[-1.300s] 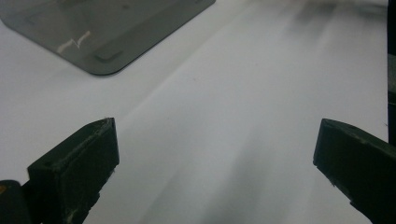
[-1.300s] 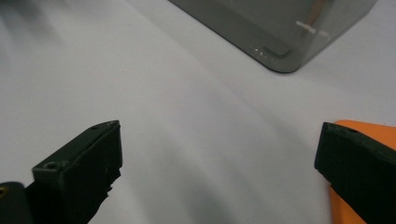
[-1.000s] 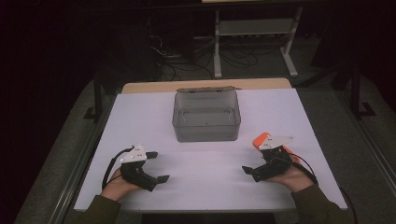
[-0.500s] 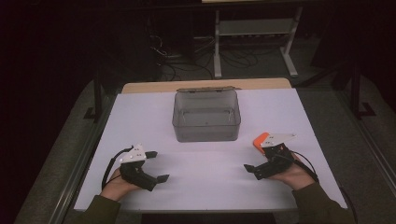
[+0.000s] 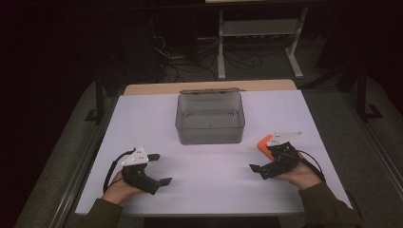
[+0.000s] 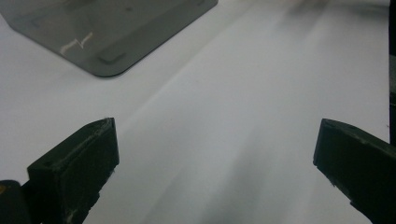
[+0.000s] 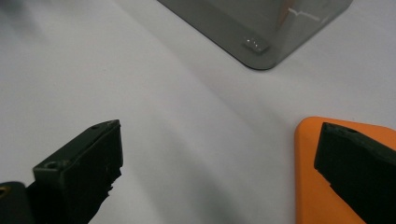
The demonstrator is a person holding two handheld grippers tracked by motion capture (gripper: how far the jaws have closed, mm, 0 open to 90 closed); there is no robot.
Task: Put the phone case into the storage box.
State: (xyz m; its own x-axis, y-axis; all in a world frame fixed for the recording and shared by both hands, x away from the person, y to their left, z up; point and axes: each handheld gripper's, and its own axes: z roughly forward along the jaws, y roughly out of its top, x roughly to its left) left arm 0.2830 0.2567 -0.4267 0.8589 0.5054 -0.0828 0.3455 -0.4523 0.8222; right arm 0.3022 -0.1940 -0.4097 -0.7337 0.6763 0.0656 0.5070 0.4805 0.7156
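Observation:
A clear grey plastic box (image 5: 209,118) stands open-topped at the table's middle back. A flat orange object (image 5: 264,144) lies on the white table to its right. My right gripper (image 5: 263,160) sits just beside it, open, one jaw over the orange object's (image 7: 310,182) edge and nothing between the jaws. My left gripper (image 5: 160,169) rests open at the front left, held by a hand, with bare table between its jaws. The box's corner (image 6: 107,37) shows ahead in the left gripper view, and another corner of the box (image 7: 261,32) in the right gripper view.
The white table (image 5: 214,190) ends in a wooden strip (image 5: 157,88) at the back. Dark floor with cables and a white metal stand (image 5: 259,28) lies beyond. Metal rails run along both table sides.
My right gripper has shifted slightly beside the orange object. The left gripper and the box have stayed where they were.

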